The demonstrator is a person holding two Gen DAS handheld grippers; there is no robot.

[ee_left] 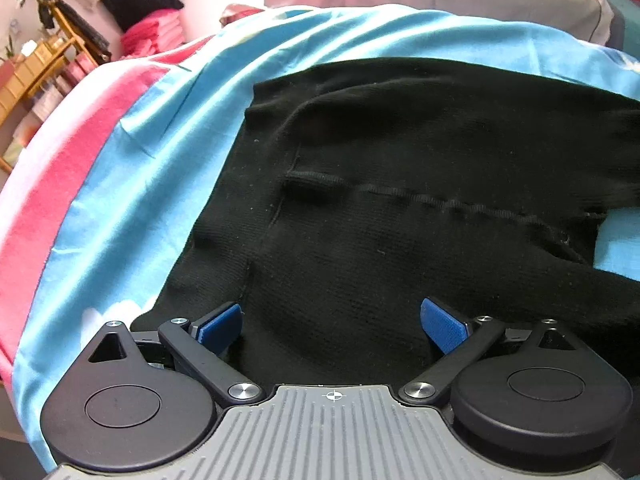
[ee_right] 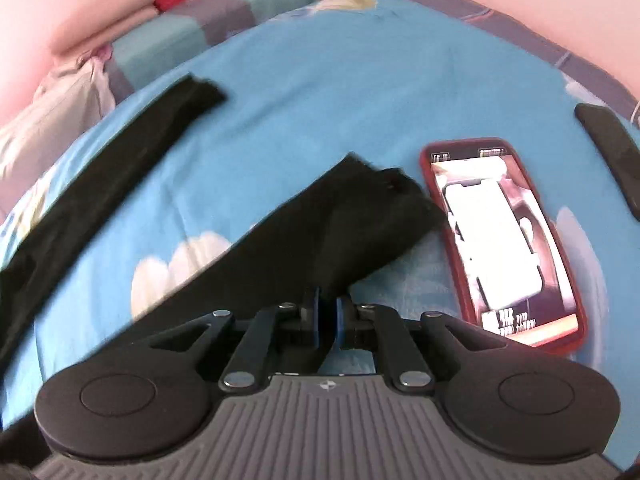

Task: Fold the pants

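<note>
We lose the black pants past the right edge ahead of the left claw, whose body hides their near hem. Before the right claw, the gripped leg end is motion-blurred; right of it, the phone screen's text is unreadable.

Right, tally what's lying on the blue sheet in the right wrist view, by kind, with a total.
Pants: 1 (black, two legs spread apart, near leg end pinched in the right gripper)
Phones: 1 (phone, red case, screen lit)
Dark flat object at the right edge: 1 (cannot tell what it is)
Total: 3
</note>
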